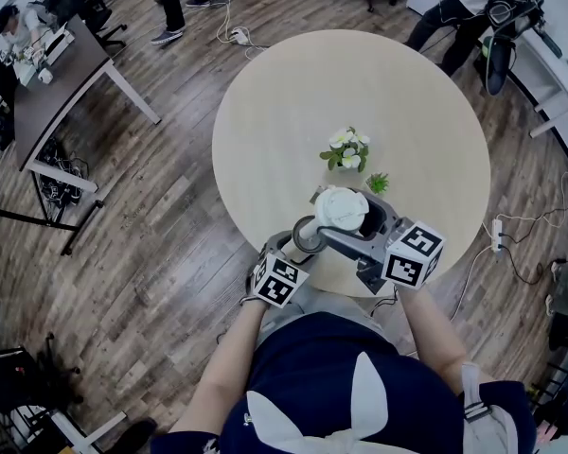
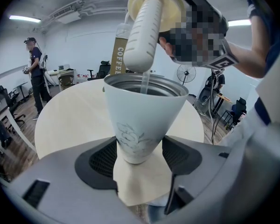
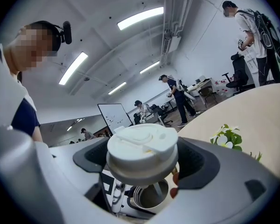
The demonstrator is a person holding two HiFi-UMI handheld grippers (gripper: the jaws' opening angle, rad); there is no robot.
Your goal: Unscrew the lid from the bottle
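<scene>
Already off, the lid (image 3: 141, 150) sits clamped in the right gripper's (image 3: 142, 158) jaws, seemingly tilted above the bottle (image 2: 142, 118). The bottle stands upright, mouth up, gripped by the left gripper's (image 2: 139, 154) jaws.

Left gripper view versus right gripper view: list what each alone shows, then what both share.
Left only: the flower-printed wall of the bottle, clamped in the left tool, and a fan. Right only: the top face of the lid, gripped by the right tool, plus the flowers and a whiteboard. Both: the lid off, its straw at the open bottle mouth.
</scene>
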